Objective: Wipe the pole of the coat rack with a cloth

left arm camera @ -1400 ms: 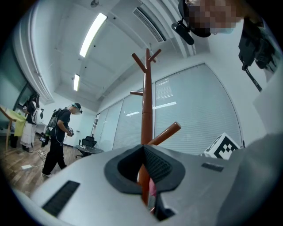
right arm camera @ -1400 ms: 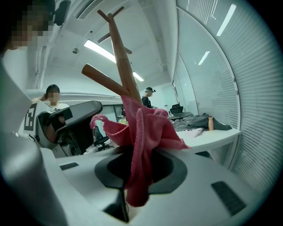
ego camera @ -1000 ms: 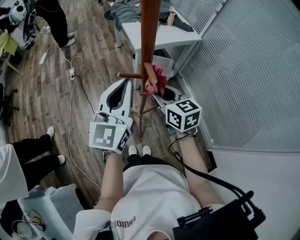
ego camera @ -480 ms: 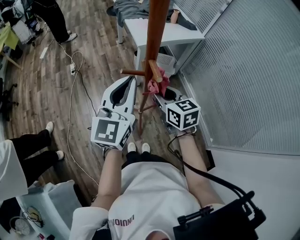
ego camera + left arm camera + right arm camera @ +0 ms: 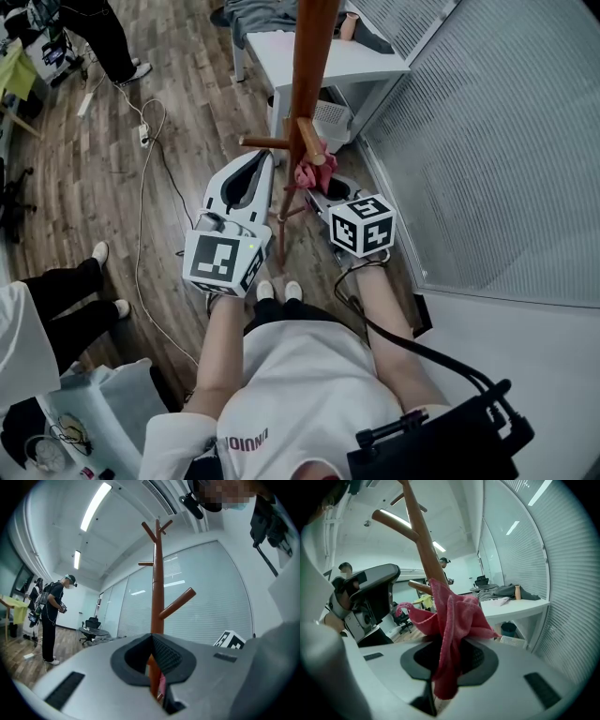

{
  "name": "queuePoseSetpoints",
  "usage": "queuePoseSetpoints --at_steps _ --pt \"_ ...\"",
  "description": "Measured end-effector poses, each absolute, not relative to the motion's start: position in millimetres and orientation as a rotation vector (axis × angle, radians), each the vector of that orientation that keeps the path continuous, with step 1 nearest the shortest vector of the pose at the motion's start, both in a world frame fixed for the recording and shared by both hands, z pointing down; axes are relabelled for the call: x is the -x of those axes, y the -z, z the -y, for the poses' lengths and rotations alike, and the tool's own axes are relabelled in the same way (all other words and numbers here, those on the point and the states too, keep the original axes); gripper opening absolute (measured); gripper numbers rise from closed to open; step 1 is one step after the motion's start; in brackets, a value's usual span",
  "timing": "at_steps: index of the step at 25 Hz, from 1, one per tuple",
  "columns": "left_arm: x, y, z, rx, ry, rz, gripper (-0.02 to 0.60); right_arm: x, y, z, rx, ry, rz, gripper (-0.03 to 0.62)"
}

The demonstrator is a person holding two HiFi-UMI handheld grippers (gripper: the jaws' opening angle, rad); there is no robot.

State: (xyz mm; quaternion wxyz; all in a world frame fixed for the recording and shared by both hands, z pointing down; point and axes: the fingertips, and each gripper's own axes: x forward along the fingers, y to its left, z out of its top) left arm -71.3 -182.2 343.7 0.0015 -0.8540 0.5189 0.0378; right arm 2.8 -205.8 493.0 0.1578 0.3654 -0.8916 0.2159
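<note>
Touching pole [image 5: 423, 541], cloth [image 5: 454, 616] sits in right tool [image 5: 446, 654].

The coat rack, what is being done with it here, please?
A person holds tongs in each hand at a wooden coat rack. The right tongs are shut on a pink cloth, which seems to touch the pole just below a slanted peg. The left tongs, jaws together and holding nothing, hover beside the pole.

Wood floor [image 5: 187, 112]: coat rack [image 5: 305, 75], white table [image 5: 347, 70], cable [image 5: 140, 225].
</note>
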Motion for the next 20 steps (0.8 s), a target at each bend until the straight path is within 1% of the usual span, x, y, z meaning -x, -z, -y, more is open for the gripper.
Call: queuePoseSetpoints --at_steps 20 --pt "69 -347 186 2.697 -0.103 -1.604 0.014 -3 -528 203 -1.026 -0.666 2.472 0.098"
